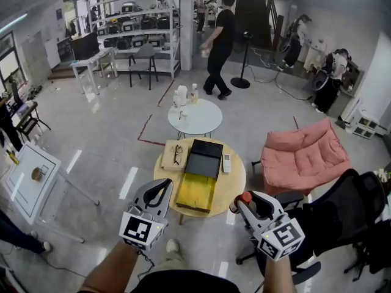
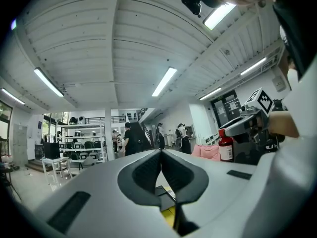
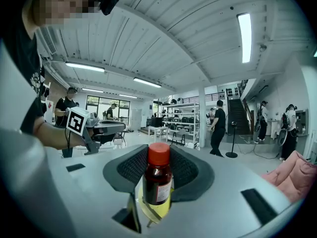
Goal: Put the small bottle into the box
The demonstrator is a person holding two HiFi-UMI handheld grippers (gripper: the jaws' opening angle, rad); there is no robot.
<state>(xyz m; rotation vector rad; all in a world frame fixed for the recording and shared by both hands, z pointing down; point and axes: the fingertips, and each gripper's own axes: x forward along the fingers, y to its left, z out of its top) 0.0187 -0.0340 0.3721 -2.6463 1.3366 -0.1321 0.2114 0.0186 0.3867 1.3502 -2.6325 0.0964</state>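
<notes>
The small bottle, dark brown with a red cap, stands upright between the pads of my right gripper, which is shut on it. In the head view the bottle's red cap shows at the tip of the right gripper, off the right edge of the round wooden table. The box lies open on that table, yellow inside, its black lid folded back. My left gripper hovers at the table's near-left edge, jaws shut and empty. From the left gripper view the bottle appears at right.
On the wooden table lie glasses on a tan book and a white remote. Behind stands a white round table with bottles. A pink chair and a black office chair are at right, a white side table at left. A person walks beyond.
</notes>
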